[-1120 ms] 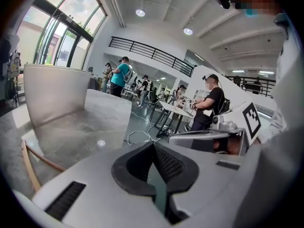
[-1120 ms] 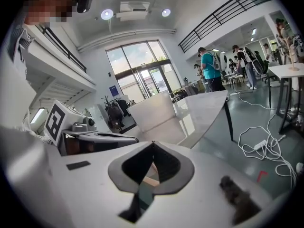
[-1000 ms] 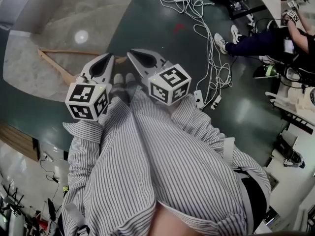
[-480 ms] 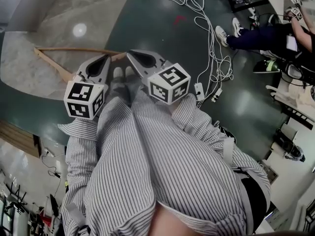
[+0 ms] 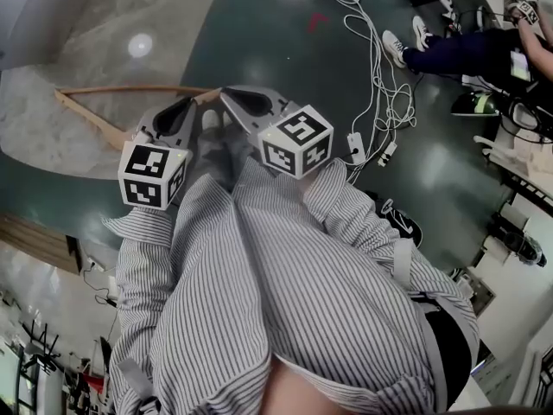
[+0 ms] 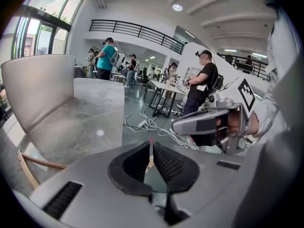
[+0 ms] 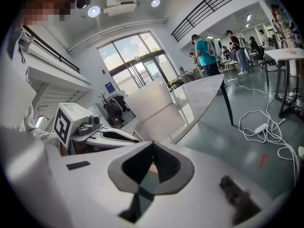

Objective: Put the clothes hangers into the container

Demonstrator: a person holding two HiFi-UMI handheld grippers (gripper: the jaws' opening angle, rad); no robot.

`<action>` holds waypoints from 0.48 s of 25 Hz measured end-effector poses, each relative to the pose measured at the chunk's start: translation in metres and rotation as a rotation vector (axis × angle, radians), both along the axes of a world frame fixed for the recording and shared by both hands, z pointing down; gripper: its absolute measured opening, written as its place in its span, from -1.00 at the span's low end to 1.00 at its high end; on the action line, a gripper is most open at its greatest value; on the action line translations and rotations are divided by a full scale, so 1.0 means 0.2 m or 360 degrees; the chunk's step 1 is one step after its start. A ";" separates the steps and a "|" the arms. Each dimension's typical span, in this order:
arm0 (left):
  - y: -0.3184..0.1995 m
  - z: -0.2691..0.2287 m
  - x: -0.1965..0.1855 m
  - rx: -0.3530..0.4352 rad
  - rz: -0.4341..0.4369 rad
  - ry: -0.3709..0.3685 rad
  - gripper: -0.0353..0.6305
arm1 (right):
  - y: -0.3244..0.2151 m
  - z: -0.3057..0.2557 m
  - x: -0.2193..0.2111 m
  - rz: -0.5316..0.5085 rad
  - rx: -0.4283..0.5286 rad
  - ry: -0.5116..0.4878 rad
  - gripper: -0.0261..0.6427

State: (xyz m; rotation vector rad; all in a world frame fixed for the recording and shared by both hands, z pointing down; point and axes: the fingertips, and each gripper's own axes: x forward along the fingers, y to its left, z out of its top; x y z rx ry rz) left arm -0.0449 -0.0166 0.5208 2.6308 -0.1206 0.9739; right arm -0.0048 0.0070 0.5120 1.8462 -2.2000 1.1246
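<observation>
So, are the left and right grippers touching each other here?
Apart. The head view shows it: the left gripper and right gripper are side by side, with the person's shoe visible in the gap between them.

The floor [image 5: 268,50] under me is dark green. White cables [image 5: 390,111] and a power strip [image 5: 356,148] lie on it.

Pinstriped shirt [image 5: 285,301]; grey left tongs [image 6: 150,144], right tongs [image 7: 152,144], black-and-white marker cubes [image 5: 154,175]
</observation>
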 end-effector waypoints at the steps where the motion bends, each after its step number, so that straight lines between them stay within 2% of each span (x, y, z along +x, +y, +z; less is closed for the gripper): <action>1: 0.00 0.02 0.00 0.0012 0.0009 -0.0015 -0.86 | 0.00 0.01 0.00 -0.0004 -0.0007 -0.0004 -0.88; 6: 0.00 0.10 0.00 0.0119 0.0108 -0.0129 -0.86 | -0.01 0.05 0.01 0.0011 -0.0027 -0.0096 -0.88; 12: 0.03 0.16 0.02 0.0132 0.0213 -0.0179 -0.86 | -0.03 0.07 0.02 0.0003 -0.0023 -0.0087 -0.88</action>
